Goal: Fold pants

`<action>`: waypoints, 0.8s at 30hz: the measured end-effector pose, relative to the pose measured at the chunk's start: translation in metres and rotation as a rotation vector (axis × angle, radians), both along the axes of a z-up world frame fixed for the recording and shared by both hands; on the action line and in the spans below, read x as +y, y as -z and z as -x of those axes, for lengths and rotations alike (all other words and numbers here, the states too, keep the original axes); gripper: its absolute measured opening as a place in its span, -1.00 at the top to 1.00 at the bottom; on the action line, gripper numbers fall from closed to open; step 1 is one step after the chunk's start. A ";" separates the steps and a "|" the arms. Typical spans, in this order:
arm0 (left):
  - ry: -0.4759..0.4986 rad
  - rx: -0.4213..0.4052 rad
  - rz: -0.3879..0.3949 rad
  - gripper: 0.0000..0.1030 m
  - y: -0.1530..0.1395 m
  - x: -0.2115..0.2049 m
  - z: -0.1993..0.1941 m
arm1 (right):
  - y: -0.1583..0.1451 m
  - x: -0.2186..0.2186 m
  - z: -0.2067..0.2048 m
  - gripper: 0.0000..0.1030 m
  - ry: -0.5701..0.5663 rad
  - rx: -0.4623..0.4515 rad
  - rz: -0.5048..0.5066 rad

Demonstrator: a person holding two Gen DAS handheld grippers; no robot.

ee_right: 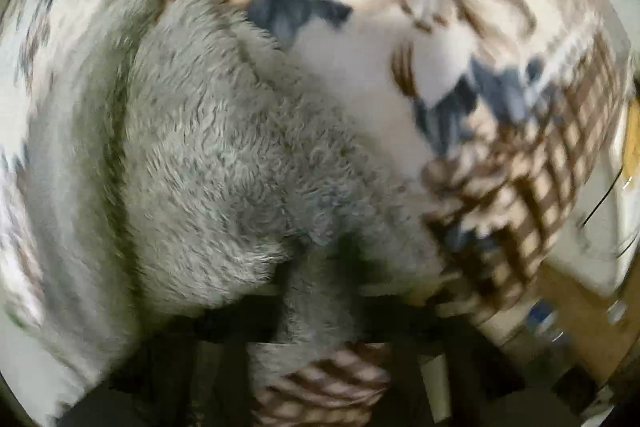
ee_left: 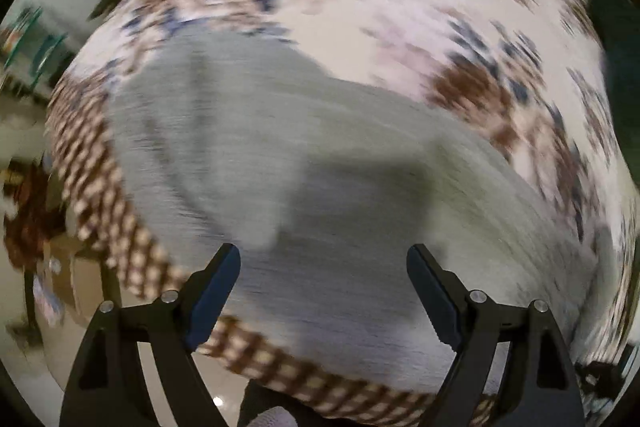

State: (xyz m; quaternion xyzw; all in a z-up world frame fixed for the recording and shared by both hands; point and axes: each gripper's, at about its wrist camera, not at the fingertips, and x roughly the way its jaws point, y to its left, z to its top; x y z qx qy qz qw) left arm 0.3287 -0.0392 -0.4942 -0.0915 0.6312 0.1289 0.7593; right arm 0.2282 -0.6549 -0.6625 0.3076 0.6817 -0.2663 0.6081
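Observation:
Grey fleece pants (ee_left: 320,167) lie on a patterned cloth (ee_left: 400,7), blurred by motion in the left wrist view. My left gripper (ee_left: 322,263) is open and empty, its black fingers (ee_left: 216,291) wide apart just above the pants near the table's front edge. In the right wrist view the fuzzy grey pants (ee_right: 224,167) fill the centre. My right gripper (ee_right: 320,291) is shut on a bunched fold of the pants, which hides most of the fingers. The fabric rises from the jaws toward the middle of the cloth.
The white cloth with brown and blue motifs (ee_right: 440,7) has a brown checked border (ee_left: 120,219) hanging over the table edge (ee_right: 540,187). Floor and cluttered shelves (ee_left: 24,39) show at the left. A dark green object (ee_left: 616,67) sits at the far right.

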 end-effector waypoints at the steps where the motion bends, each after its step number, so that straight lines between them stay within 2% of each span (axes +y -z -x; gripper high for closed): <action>1: 0.026 0.009 0.001 -0.65 0.003 -0.013 -0.001 | -0.006 0.004 0.000 0.94 -0.033 -0.016 0.035; 3: 0.094 0.030 0.017 -0.65 0.013 -0.046 -0.003 | -0.029 0.006 0.008 0.95 -0.075 -0.038 0.178; 5: 0.145 0.046 0.021 -0.65 0.019 -0.066 -0.004 | -0.039 -0.019 0.030 0.96 0.014 -0.032 0.219; 7: 0.200 0.060 0.016 -0.65 0.025 -0.089 -0.003 | -0.033 -0.037 0.042 1.00 0.042 -0.004 0.193; 9: 0.232 0.068 0.017 -0.65 0.029 -0.102 -0.002 | -0.032 -0.057 0.049 0.99 0.040 0.048 0.211; 10: 0.248 0.071 0.008 -0.65 0.030 -0.109 -0.003 | -0.034 -0.066 0.052 0.98 0.061 0.063 0.172; 12: 0.271 0.065 -0.028 -0.65 0.031 -0.116 -0.004 | -0.047 -0.075 0.049 0.87 0.083 0.035 0.101; 13: 0.281 0.055 -0.061 -0.65 0.030 -0.119 -0.006 | -0.067 -0.069 0.042 0.49 0.067 -0.020 0.073; 14: 0.289 0.044 -0.102 -0.65 0.030 -0.121 -0.005 | -0.081 -0.060 0.030 -0.02 0.049 -0.062 0.063; 15: 0.298 0.037 -0.150 -0.65 0.031 -0.122 -0.009 | -0.095 -0.050 0.023 -0.15 0.029 -0.112 0.050; 16: 0.301 0.034 -0.171 -0.65 0.033 -0.123 -0.011 | -0.111 -0.033 0.006 -0.24 -0.010 -0.180 0.017; 17: 0.304 0.040 -0.194 -0.65 0.037 -0.124 -0.014 | -0.117 -0.018 -0.006 -0.31 -0.045 -0.200 -0.004; 19: 0.292 0.066 -0.188 -0.65 0.045 -0.121 -0.020 | -0.122 0.030 -0.040 -0.40 -0.149 -0.234 -0.047; 20: 0.282 0.076 -0.179 -0.65 0.047 -0.119 -0.023 | -0.121 0.054 -0.061 -0.43 -0.208 -0.246 -0.032; 21: 0.275 0.083 -0.175 -0.65 0.048 -0.117 -0.026 | -0.118 0.072 -0.080 -0.43 -0.264 -0.244 0.025; 24: 0.278 0.074 -0.175 -0.65 0.043 -0.116 -0.028 | -0.095 0.120 -0.116 -0.44 -0.398 -0.180 0.143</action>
